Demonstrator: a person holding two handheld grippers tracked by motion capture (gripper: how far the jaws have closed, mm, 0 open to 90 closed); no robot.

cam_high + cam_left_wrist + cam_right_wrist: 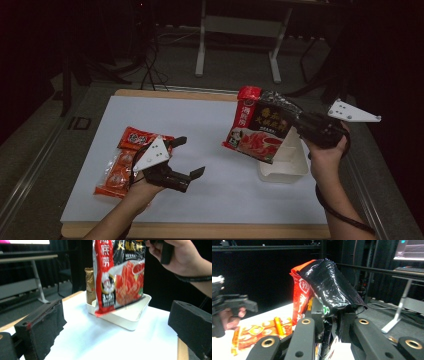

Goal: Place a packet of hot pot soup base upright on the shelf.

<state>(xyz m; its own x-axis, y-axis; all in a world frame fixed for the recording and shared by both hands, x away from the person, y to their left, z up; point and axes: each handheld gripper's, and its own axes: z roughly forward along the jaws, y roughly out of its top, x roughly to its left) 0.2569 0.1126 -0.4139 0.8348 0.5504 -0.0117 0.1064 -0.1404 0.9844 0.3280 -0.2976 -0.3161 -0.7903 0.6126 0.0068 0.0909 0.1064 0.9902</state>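
Dark room all around, and one white board (210,165) is lying on the table under my two grippers. My right gripper (296,129) is holding one red-and-black sauce packet (260,127) lifted off the board, its jaws pinched hard on the packet's black edge; in the right gripper view the crumpled foil is rising straight up from between the pads. The packet is hanging tilted, its lower corner reaching down over one white tray (287,167) that is sitting directly beneath those fingers. In the left gripper view I am counting one gold pouch (90,285) standing in that tray, behind the hanging packet.

My left gripper (192,157) is hovering low over the board with its jaws spread wide and nothing between them. One orange snack packet (125,162) is lying flat just behind that gripper's body, on the side away from the fingertips, untouched by the pads. The tray and the lifted packet are sitting well ahead of those open fingers, across bare white surface.

So I am counting two grippers, three packets or pouches, one tray.
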